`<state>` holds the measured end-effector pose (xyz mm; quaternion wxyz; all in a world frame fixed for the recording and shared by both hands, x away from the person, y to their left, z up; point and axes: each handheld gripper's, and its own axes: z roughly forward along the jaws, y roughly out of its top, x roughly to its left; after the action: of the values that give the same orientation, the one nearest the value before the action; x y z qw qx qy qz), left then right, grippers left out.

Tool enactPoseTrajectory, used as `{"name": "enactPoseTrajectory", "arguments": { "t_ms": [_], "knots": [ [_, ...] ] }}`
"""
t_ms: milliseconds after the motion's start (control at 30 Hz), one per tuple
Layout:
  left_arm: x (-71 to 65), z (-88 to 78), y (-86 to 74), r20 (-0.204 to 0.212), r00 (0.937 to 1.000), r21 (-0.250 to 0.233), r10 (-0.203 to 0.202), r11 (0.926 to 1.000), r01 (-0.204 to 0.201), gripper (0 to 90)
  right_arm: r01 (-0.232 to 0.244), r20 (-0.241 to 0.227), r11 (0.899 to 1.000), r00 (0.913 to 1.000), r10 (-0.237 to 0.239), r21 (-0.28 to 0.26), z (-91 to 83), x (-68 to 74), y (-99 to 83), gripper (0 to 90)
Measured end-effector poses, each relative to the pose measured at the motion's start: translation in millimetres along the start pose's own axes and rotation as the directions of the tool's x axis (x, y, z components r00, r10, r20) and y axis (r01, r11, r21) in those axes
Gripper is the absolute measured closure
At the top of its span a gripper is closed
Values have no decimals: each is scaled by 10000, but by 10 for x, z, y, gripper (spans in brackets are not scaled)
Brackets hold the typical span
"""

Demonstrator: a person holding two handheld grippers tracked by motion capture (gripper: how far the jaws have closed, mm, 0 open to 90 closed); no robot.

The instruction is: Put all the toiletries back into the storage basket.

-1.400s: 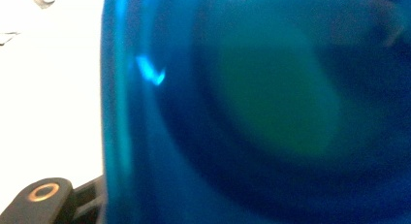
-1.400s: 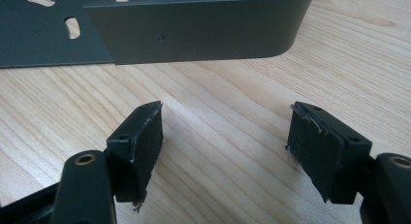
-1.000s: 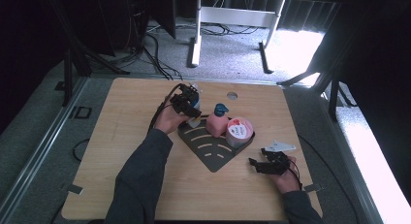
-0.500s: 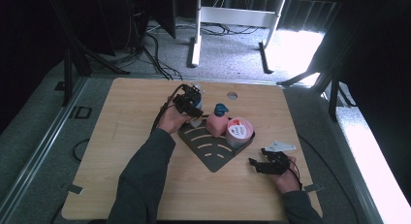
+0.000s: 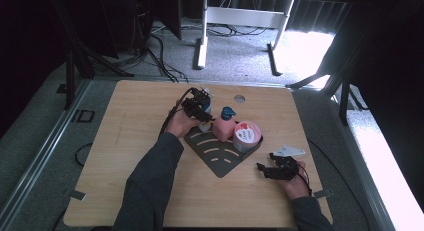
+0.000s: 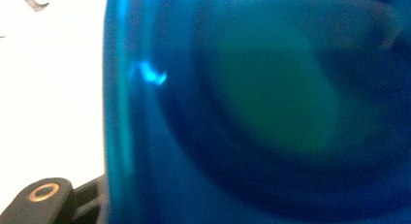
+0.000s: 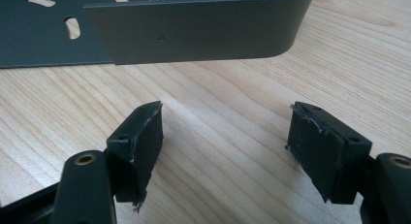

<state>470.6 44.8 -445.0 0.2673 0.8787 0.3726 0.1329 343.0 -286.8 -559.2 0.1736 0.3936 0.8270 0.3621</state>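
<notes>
A see-through blue bottle with a pale cap point(image 5: 205, 107) is pinched between the jaws of the left gripper point(image 5: 199, 107), above the far corner of a flat, dark grey metal tray point(image 5: 216, 156). In the left gripper view, smooth, shiny blue plastic point(image 6: 252, 117) is seen very close up and blurred, with a soft green patch inside it. Whether the bottle rests on the tray or hangs just over it cannot be told.

The tray is shaped like a fan, with curved slots cut in its floor and a low bent wall along its right side. It is found near the middle of the light wooden table point(image 5: 130, 141), whose top is marked with fine grain lines.

Two more things are kept on the tray. A squat pink bottle with a teal cap point(image 5: 224, 127) is stood just beside the blue one. A round tub with a white and red lid point(image 5: 245, 136) is set next to it, against the tray wall.

The right gripper point(image 5: 270, 171) is rested near the table's right front corner, well apart from the tray. Its jaws are spread wide, and nothing is held between their black, rough-edged pads point(image 7: 139, 136). The rounded grey tray wall point(image 7: 203, 32) is faced by them.
</notes>
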Motion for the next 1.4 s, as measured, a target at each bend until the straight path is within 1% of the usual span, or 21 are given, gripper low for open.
{"name": "enactPoseTrajectory", "arguments": {
  "t_ms": [100, 333, 500, 767, 1100, 1200, 1400],
  "knots": [
    [-3, 28, 4, 71, 10000, -14, 24, 10000, -24, 543, 0, 2, 10000, 10000, 0, 2, 0, 1, 0, 281],
    [-4, 89, 7, 94, 9999, 104, 63, 9999, -64, 543, -5, -2, 10000, 10000, 5, -5, 1, 1, 0, 281],
    [-5, 129, 17, 158, 9998, 69, -79, 9999, 78, 543, -12, -6, 10000, 10000, 12, -2, 0, 1, 0, 281],
    [4, 168, 21, 229, 9996, 108, -136, 9999, 133, 543, -16, -7, 10000, 10000, 16, -9, 0, 0, 0, 281],
    [4, 205, 16, 276, 9996, 114, -105, 9999, 102, 543, -24, -10, 10000, 10000, 24, -19, 1, -1, 0, 281],
    [-1, 217, 17, 279, 9996, 119, -32, 9999, 29, 543, -25, -14, 10000, 10000, 25, -20, 1, -1, 0, 281],
    [5, 239, 12, 337, 9994, 107, -68, 9999, 65, 543, 3, -2, 10000, 10000, -3, -7, 1, 0, 0, 281]
  ]
}}
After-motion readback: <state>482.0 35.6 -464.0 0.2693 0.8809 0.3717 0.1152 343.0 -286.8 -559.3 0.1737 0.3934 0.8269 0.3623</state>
